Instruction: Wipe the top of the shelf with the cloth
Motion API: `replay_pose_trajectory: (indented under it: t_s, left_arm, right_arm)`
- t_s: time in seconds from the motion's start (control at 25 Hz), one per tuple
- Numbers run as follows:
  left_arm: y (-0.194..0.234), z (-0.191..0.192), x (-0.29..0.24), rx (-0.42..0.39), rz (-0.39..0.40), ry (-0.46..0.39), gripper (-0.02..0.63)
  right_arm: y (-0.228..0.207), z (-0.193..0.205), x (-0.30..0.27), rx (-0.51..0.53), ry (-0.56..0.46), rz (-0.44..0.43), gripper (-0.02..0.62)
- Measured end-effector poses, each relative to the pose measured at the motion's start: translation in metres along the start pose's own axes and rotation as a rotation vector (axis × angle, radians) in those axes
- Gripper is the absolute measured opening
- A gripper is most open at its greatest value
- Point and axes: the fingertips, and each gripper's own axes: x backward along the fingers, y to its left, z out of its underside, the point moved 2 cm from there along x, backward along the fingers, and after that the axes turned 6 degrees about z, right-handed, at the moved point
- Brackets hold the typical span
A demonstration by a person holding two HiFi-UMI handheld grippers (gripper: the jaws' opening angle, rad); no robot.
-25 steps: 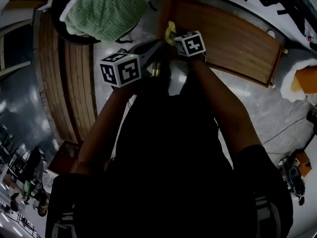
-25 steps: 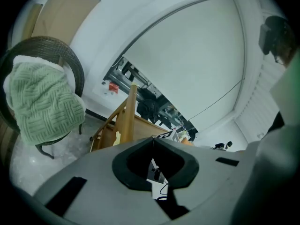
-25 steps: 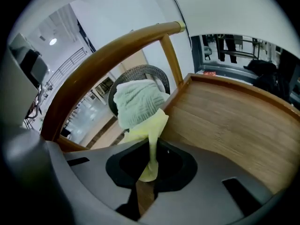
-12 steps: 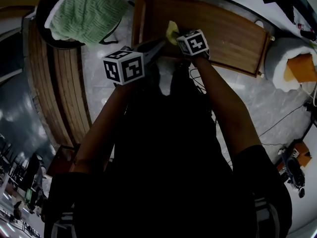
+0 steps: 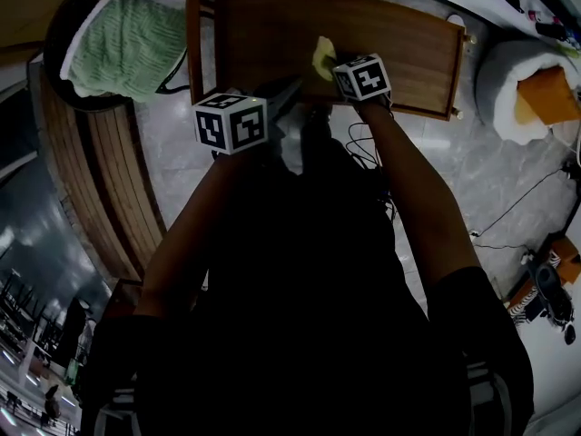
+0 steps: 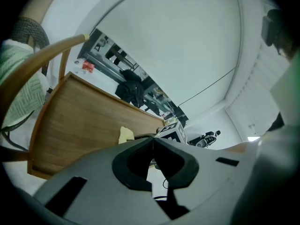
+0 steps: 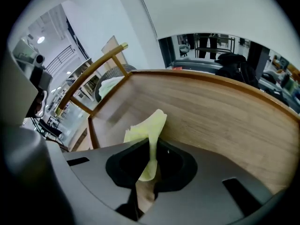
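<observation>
The wooden shelf top (image 5: 272, 34) lies ahead of me, also seen from the right gripper view as the shelf top (image 7: 220, 111) and in the left gripper view as the shelf top (image 6: 79, 121). A yellow cloth (image 7: 147, 135) is pinched in my right gripper (image 7: 151, 154), which is shut on it; the cloth (image 5: 323, 56) sits over the shelf's near middle. My left gripper (image 6: 152, 142) is shut with nothing in it, held near the shelf's front edge left of the right one. The cloth (image 6: 124, 135) shows just past its jaws.
A round dark basket with a green knitted cloth (image 5: 123, 48) stands left of the shelf. A curved wooden bench (image 5: 91, 180) runs along the left. A white cushion with an orange item (image 5: 536, 94) lies at the right. Cables (image 5: 508, 225) trail on the grey floor.
The view has swung so the shelf now lies squarely ahead. My right gripper with the cloth has stayed over the shelf's near part; the left gripper has shifted little.
</observation>
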Motion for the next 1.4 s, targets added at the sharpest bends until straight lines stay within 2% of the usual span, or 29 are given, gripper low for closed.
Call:
replay_pose_trajectory:
  t_s: [0.44, 0.84, 1.12, 1.4]
  left_arm:
    - [-0.04, 0.018, -0.078, -0.033, 0.048, 0.077, 0.012]
    - [-0.066, 0.034, -0.127, -0.056, 0.095, 0.13, 0.012]
    - [-0.073, 0.039, -0.138, -0.061, 0.113, 0.139, 0.012]
    - [-0.076, 0.034, -0.121, -0.054, 0.101, 0.11, 0.012]
  right_arm:
    - [-0.099, 0.057, 0.054, -0.134, -0.018, 0.095, 0.046]
    - [-0.184, 0.103, 0.108, -0.234, 0.009, 0.272, 0.046]
    - [-0.225, 0.131, 0.134, -0.349, 0.045, 0.419, 0.046]
    - [-0.255, 0.151, 0.161, -0.49, 0.09, 0.58, 0.046]
